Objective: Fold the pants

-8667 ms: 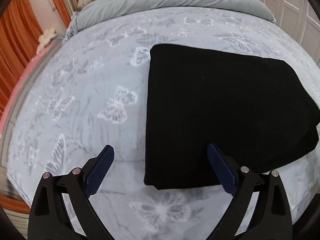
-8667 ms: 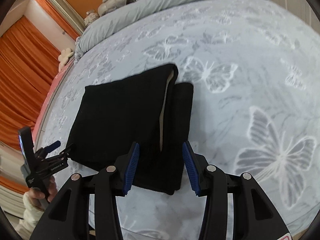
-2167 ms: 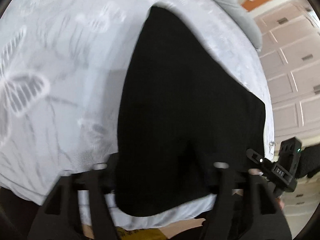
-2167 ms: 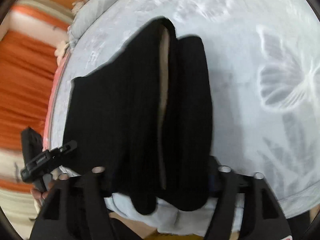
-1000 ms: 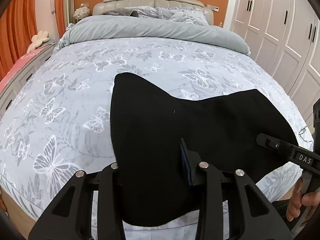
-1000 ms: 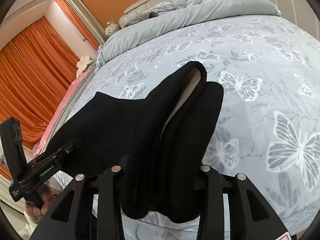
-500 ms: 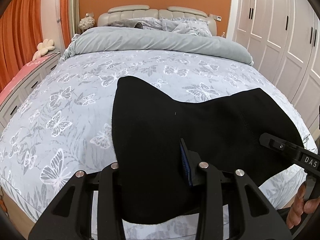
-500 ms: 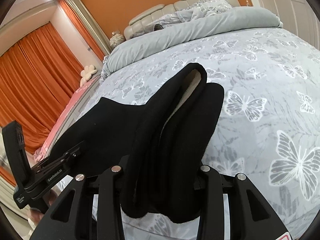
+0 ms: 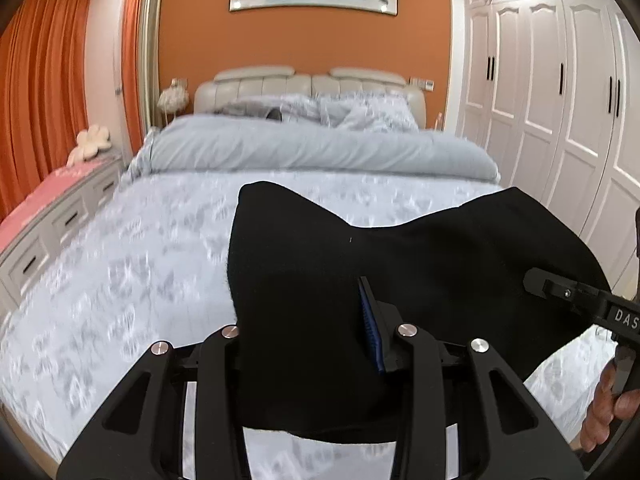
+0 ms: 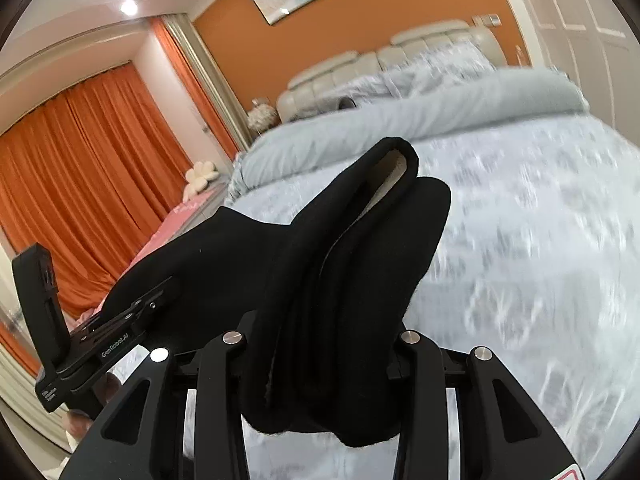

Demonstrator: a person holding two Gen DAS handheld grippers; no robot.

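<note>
Item: folded black knit pants (image 9: 320, 280), clamped at near corners by my left gripper (image 9: 312, 332) and right gripper (image 10: 320, 340). I should carry both corners level and taut over the butterfly-print grey bedspread (image 9: 120, 260).

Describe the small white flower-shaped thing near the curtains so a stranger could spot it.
Start at the big bed with the butterfly-print cover. Beside it, toward the orange curtains, a pink-topped drawer unit runs along the wall. On it sits the flower-shaped white cushion, the only white thing there.

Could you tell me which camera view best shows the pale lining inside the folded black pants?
The right wrist view: the pale lining shows between the layers of the black pants. The left wrist view shows only the pants' plain black outer face.
</note>
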